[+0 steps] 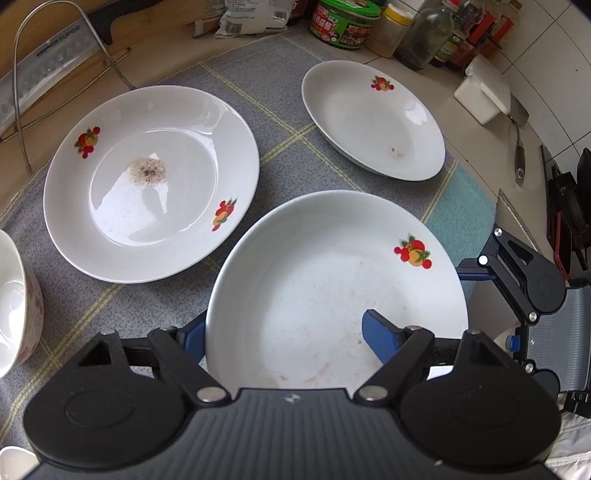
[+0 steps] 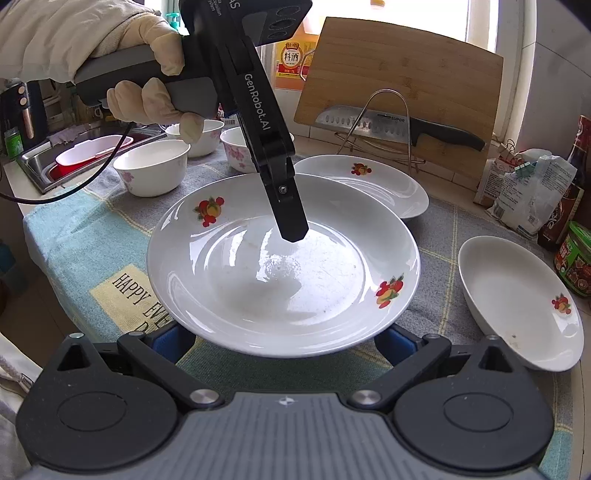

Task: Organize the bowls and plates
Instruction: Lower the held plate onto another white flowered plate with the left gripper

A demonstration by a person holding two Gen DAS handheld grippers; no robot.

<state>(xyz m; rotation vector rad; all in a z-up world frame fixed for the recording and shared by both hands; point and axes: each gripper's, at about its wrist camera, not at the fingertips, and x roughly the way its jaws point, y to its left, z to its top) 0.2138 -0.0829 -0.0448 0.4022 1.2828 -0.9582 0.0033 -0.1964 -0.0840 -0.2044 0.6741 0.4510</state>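
Observation:
A white plate with fruit prints [image 1: 332, 280] [image 2: 280, 273] hangs a little above the checked cloth [image 1: 295, 147]. My left gripper [image 1: 282, 325] comes down on its rim, one blue pad inside the dish and the other outside under the rim, shut on it. From the right wrist view, its finger [image 2: 291, 221] reaches into the plate from the far side. My right gripper [image 2: 280, 343] stands open, its blue pads [image 2: 170, 343] spread under the near rim. Two more fruit-print plates lie on the cloth, one with crumbs [image 1: 147, 184] [image 2: 369, 177] and a deeper one [image 1: 373, 118] [image 2: 517, 302].
Several flowered bowls [image 2: 151, 166] stand at the cloth's left end by the sink [image 2: 44, 162]; one bowl [image 1: 14, 295] shows in the left wrist view. A cutting board [image 2: 402, 85], cleaver [image 2: 369, 122] and wire rack [image 2: 388, 122] stand behind. Jars, bottles and bags [image 1: 343, 22] line the wall.

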